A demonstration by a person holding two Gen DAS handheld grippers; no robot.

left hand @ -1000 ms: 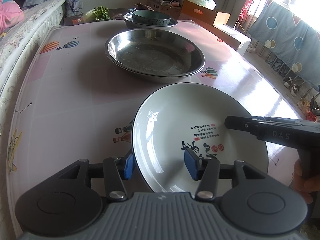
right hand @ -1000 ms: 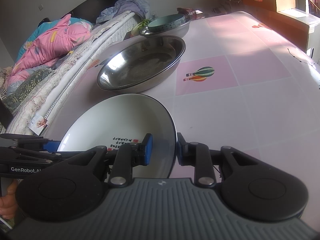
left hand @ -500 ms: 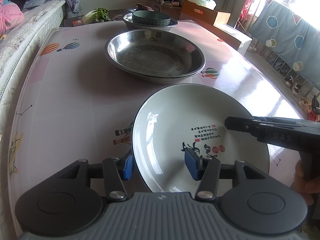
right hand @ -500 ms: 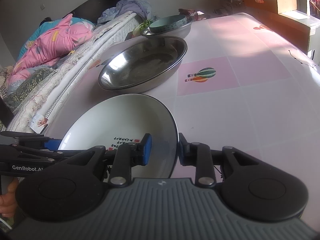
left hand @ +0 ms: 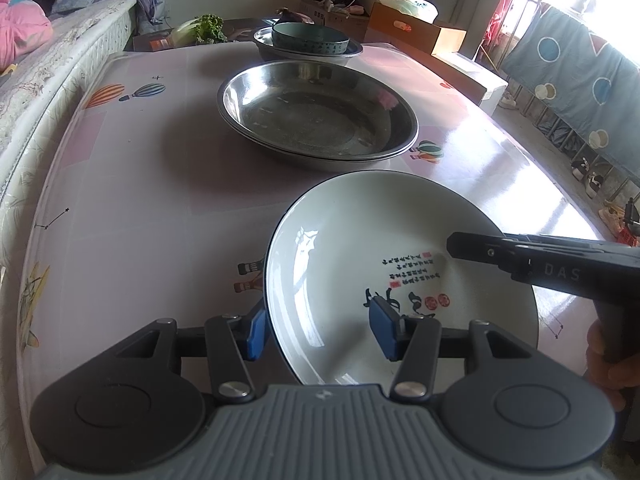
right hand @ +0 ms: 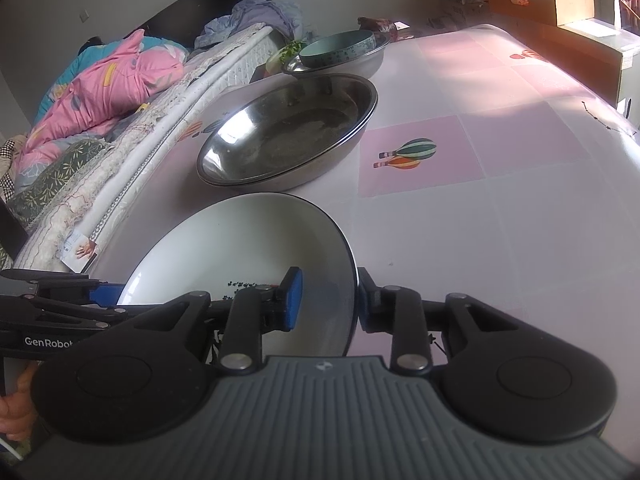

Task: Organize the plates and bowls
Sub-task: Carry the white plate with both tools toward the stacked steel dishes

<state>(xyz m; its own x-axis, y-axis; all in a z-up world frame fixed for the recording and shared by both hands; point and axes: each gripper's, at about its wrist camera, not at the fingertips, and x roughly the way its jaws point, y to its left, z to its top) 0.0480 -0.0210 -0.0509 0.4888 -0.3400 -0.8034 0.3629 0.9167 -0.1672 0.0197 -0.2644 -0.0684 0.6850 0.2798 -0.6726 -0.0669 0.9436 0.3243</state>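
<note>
A white plate (left hand: 380,240) with a dark rim and black calligraphy rests on the pink table (left hand: 140,200), close in front. My left gripper (left hand: 320,334) is open astride its left rim, one blue pad outside and one over the plate's inside. My right gripper (right hand: 328,300) is open astride the right rim of the plate (right hand: 240,248). Its outer pad is close against the edge and its inner pad stands off. Beyond lie stacked steel basins (left hand: 316,116). Farther back a teal bowl (left hand: 310,38) sits in another steel basin.
A bed with a pink quilt (right hand: 112,80) runs along the table's left side. Cardboard boxes (left hand: 416,28) and a cabbage (left hand: 200,30) lie behind the table. A blue cloth on a rack (left hand: 580,80) hangs past the right edge. A person's hand (left hand: 604,364) grips the right handle.
The right gripper's pads stand slightly wider apart around the plate rim. Both hands and the plate keep their places.
</note>
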